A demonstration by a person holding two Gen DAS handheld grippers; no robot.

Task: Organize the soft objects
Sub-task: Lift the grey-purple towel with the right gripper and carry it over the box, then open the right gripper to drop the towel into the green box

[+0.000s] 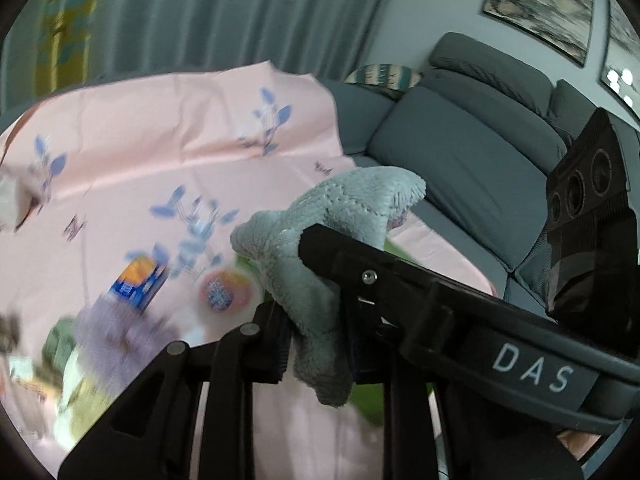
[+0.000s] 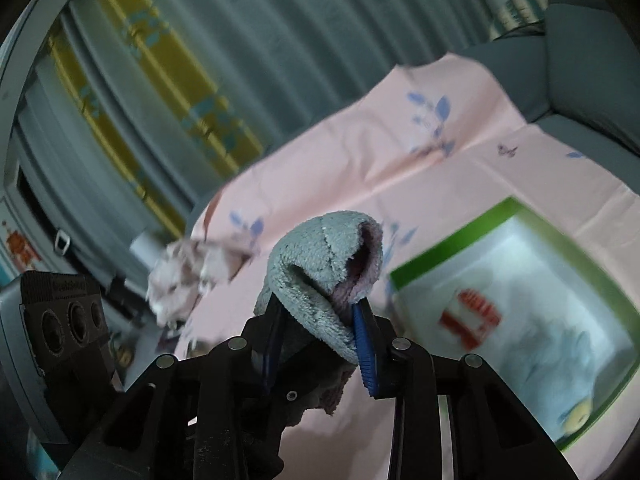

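Both grippers hold the same soft item, a pale grey-green fleecy cloth (image 1: 320, 248), raised clear of the pink floral sheet (image 1: 168, 148) that covers the tabletop. The left gripper (image 1: 316, 336) is clenched on a bunched fold of the cloth, with the free ends standing up past its fingers and hanging below them. The right gripper (image 2: 320, 344) is likewise clamped on the cloth (image 2: 320, 256), its blue-padded fingers (image 2: 366, 344) pressing a rolled edge whose mauve underside shows; it appears in the left wrist view as a dark housing (image 1: 584, 216) close at the right, so the two grips are near each other. A green-rimmed box (image 2: 520, 308) with a pale interior lies on the sheet below and to the right of the right gripper and is judged the likely destination. Other items lie blurred on the sheet: an orange and blue packet (image 1: 140, 284), a round tub (image 1: 226, 292), and a crumpled pale cloth (image 2: 188, 276). A grey sofa (image 1: 460, 152) stands behind. Judgement: the step in hand is lifting and squaring the cloth. To do it well, draw the two grips apart until the fabric hangs taut, keep both firm so no corner slips, carry it level over the green-rimmed box, and lower it before letting go, clear of the nearby packet and tub.
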